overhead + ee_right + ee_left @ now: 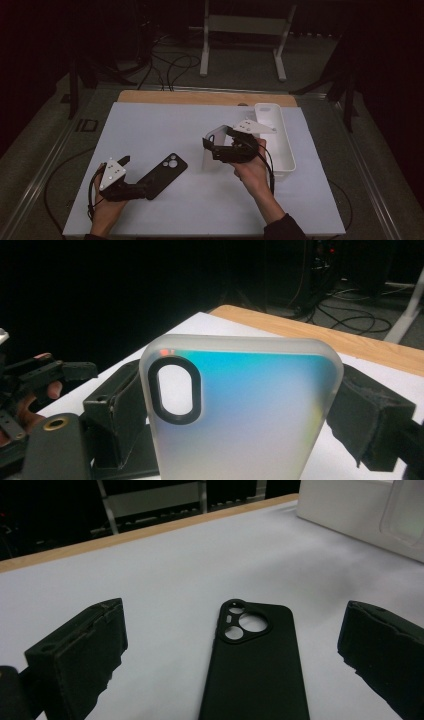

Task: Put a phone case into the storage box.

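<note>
A black phone case (163,174) lies flat on the white mat, camera cut-out pointing away from the person. My left gripper (138,176) stands open at its near end. In the left gripper view the black case (255,670) runs between the two jaws and touches neither, with the left gripper (233,612) wide apart. My right gripper (216,146) holds a frosted translucent phone case (212,148) upright above the mat's middle. In the right gripper view the frosted case (250,415) is pinched by its side edges in the right gripper (242,410).
A long white tray (286,145) lies along the mat's right side, just beyond the right hand. The table's wooden far edge (200,97) borders the mat (150,125). Cables and a white stand sit on the floor behind.
</note>
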The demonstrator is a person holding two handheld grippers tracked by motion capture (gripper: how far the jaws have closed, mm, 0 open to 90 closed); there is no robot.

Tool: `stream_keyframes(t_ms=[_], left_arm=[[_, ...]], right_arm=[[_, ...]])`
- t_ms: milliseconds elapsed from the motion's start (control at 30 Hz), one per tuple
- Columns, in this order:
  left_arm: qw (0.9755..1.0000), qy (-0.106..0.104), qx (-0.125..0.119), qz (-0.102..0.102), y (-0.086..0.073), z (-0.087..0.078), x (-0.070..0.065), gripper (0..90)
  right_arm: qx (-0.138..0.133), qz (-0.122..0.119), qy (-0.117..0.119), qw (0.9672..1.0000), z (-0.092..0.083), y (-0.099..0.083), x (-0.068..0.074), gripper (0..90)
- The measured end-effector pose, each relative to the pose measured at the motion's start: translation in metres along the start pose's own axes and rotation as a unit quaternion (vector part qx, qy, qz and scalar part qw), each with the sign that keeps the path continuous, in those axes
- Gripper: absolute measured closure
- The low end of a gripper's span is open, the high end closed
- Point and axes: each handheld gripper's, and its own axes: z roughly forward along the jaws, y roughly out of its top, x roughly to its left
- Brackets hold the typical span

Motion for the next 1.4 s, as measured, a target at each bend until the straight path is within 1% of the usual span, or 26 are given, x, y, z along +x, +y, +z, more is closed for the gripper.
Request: stream_keyframes(t_ms=[100,233,267,333,433,467,500,700,767,800,833,933,1000,1033,1067,1233,1300,1400], left_arm=[[1.0000,0.000,-0.003,-0.006,0.000,0.000,0.000,0.0],[0.9999,0.005,-0.001,-0.009,-0.002,0.000,0.001,0.0],[0.9999,0.009,-0.001,-0.012,-0.003,-0.001,0.002,0.0],[0.9998,0.011,0.000,-0.016,-0.003,-0.001,0.003,0.0],[0.9998,0.013,0.001,-0.018,-0.004,0.000,0.003,0.0],[0.9997,0.015,0.005,-0.018,-0.004,0.000,0.002,0.0],[0.9997,0.015,0.005,-0.018,-0.004,0.000,0.002,0.1],[0.9996,0.015,0.002,-0.023,-0.004,-0.001,0.003,0.0],[0.9996,0.015,0.002,-0.024,-0.004,-0.001,0.003,0.0],[0.9996,0.014,0.001,-0.025,-0.004,-0.001,0.003,0.0],[0.9996,0.015,0.001,-0.026,-0.004,-0.001,0.003,0.0],[0.9995,0.015,0.002,-0.027,-0.005,-0.001,0.004,0.1],[0.9995,0.017,0.003,-0.028,-0.005,-0.001,0.003,0.1],[0.9995,0.017,0.003,-0.028,-0.005,-0.001,0.003,0.1],[0.9995,0.016,0.006,-0.026,-0.005,0.000,0.003,0.1],[0.9995,0.017,0.006,-0.026,-0.005,0.000,0.002,0.1],[0.9995,0.016,0.005,-0.027,-0.006,0.000,0.002,0.1],[0.9995,0.019,0.005,-0.026,-0.006,0.000,0.002,0.1]], right_arm=[[-0.001,0.001,-0.004,1.0000,-0.001,0.002,-0.001,16.7],[-0.005,-0.004,-0.010,0.9999,-0.002,0.006,-0.004,16.8],[-0.009,-0.003,-0.014,0.9999,-0.004,0.010,-0.007,16.7],[-0.010,-0.004,-0.020,0.9997,-0.005,0.012,-0.010,16.7],[-0.012,-0.001,-0.022,0.9997,-0.005,0.014,-0.011,16.7],[-0.014,-0.004,-0.030,0.9994,-0.005,0.017,-0.016,16.8],[-0.014,-0.004,-0.030,0.9994,-0.005,0.017,-0.016,16.8],[-0.022,-0.009,-0.052,0.9984,-0.008,0.027,-0.029,16.7],[-0.025,-0.009,-0.056,0.9981,-0.009,0.029,-0.031,16.7],[-0.028,-0.007,-0.060,0.9978,-0.010,0.032,-0.036,16.7],[-0.028,-0.007,-0.060,0.9978,-0.010,0.032,-0.036,16.7],[-0.033,-0.003,-0.072,0.9969,-0.010,0.036,-0.044,16.7],[-0.034,0.001,-0.073,0.9967,-0.010,0.037,-0.046,16.7],[-0.034,0.001,-0.073,0.9967,-0.010,0.037,-0.046,16.7],[-0.034,0.000,-0.080,0.9962,-0.009,0.039,-0.051,16.8],[-0.035,-0.003,-0.092,0.9952,-0.008,0.042,-0.057,16.7],[-0.033,-0.009,-0.098,0.9946,-0.007,0.045,-0.061,16.7],[-0.027,-0.009,-0.110,0.9935,-0.007,0.048,-0.066,16.8]])
